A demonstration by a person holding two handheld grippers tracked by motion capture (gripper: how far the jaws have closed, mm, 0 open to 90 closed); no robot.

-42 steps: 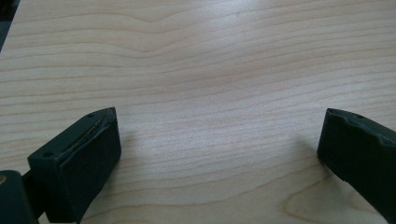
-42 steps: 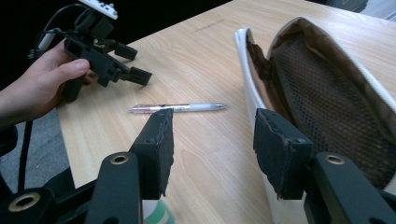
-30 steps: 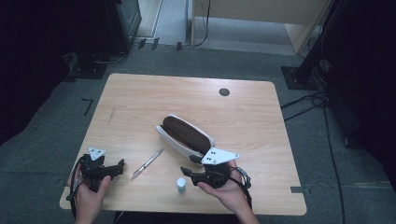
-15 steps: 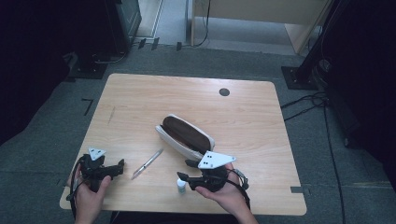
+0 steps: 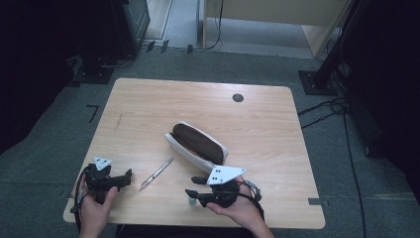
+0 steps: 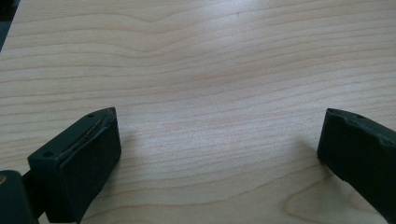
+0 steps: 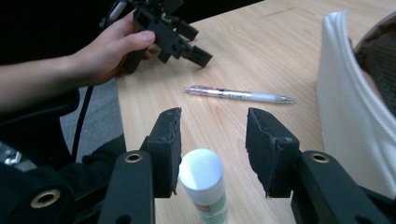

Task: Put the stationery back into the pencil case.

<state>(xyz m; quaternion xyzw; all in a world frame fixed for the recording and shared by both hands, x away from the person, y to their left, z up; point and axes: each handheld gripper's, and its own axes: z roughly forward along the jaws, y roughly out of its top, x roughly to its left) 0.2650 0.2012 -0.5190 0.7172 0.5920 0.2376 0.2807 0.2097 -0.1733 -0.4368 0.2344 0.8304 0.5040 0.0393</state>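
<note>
Black jaws of the right gripper (image 7: 212, 140) stand apart on either side of a small white-capped tube (image 7: 204, 186), which stands upright on the table (image 7: 243, 51); in the right gripper view the cap sits close against the left-hand jaw with a clear gap to the other, and whether it touches that jaw cannot be told. The tube's lower part is cut off by the bottom of that view, so only a scrap of red and green label shows. From the high view the right gripper (image 5: 194, 187) lies near the front edge under its grey plate, with the tube (image 5: 191, 201) a pale speck half hidden between the jaws. The left gripper (image 5: 128, 173), held in the left hand (image 5: 93, 208) at the front left corner, has its jaws wide apart over bare wood; in the left gripper view both jaws are cut by the frame edges and nothing lies between them. A pen (image 5: 155, 174) lies flat between the two grippers, touching neither; its print is too small to read. Just beyond the right gripper a white pouch (image 5: 195, 144) lies open, its dark inside in shadow so that any contents cannot be made out; in the right gripper view it is cropped at the right edge. Farther back, a small dark disc (image 5: 237, 97) sits near the far edge.
</note>
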